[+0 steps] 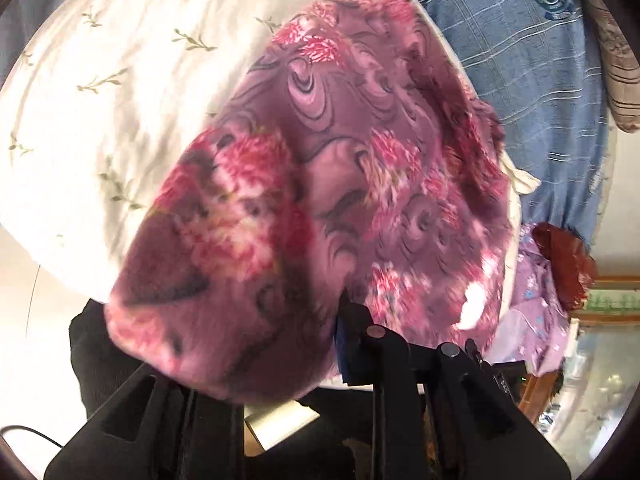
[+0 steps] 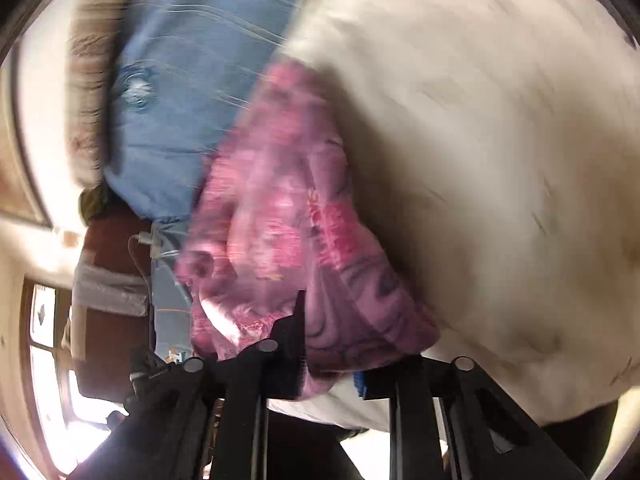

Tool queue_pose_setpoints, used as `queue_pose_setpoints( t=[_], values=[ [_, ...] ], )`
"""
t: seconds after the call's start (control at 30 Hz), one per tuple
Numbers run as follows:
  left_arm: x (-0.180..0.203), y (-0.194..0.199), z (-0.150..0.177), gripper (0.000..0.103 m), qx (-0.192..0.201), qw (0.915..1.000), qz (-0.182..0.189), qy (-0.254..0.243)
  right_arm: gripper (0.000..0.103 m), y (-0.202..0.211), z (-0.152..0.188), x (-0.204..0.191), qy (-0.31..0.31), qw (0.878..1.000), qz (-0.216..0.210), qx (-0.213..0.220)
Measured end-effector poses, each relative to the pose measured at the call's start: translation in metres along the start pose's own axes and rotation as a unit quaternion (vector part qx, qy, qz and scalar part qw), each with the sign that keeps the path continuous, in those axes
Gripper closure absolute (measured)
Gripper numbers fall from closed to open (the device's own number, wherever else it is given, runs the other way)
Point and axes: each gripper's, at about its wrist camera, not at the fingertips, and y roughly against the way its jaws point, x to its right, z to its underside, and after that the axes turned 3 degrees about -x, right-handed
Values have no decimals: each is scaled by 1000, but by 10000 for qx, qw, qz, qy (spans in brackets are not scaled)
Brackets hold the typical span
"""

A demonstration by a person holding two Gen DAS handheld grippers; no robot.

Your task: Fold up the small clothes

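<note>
A purple garment with pink flowers (image 1: 320,160) lies bunched across a white bed sheet with leaf sprigs (image 1: 120,80). My left gripper (image 1: 320,332) is shut on the garment's near edge. The cloth drapes over and hides its left finger, and only the right finger (image 1: 352,320) shows. In the blurred right wrist view the same garment (image 2: 280,208) hangs up off the white sheet (image 2: 480,160). My right gripper (image 2: 328,344) is shut on another part of its edge, with cloth pinched between the dark left finger (image 2: 296,320) and the blue-padded right finger (image 2: 360,384).
A blue checked shirt (image 1: 520,60) lies at the far side of the bed, also in the right wrist view (image 2: 192,80). Beside it are a brown striped cloth (image 1: 616,60), a lilac flowered cloth (image 1: 536,292) and a red-brown bag (image 1: 564,264). A bright window (image 2: 44,340) is at the left.
</note>
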Motion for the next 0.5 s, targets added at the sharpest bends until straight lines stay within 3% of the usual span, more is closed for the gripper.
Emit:
queue_pose_setpoints(
  t=[0.07, 0.2, 0.23, 0.27, 0.33, 0.43, 0.5],
  values=[
    [9, 24, 8, 84, 162, 9979, -131, -619, 74, 12, 2, 2, -113, 9999, -127, 2],
    [26, 77, 32, 80, 585, 9793, -220, -1925, 74, 67, -3, -25, 654, 9955, 317, 614],
    [30, 90, 34, 76, 772, 9745, -257, -2091, 73, 82, -7, -34, 877, 9907, 518, 900],
    [36, 100, 31, 63, 989, 9691, -343, -2232, 73, 92, -12, -43, 1090, 9861, 637, 1084],
    [52, 110, 12, 46, 1395, 9609, -558, -2326, 71, 97, -24, -60, 1350, 9812, 658, 1211],
    [78, 103, -31, 43, 1541, 9556, -503, -2459, 59, 77, -51, -89, 1635, 9790, 407, 1144],
    [87, 89, -63, 43, 1468, 9559, -703, -2444, 59, 50, -71, -102, 1725, 9788, 435, 1018]
  ],
)
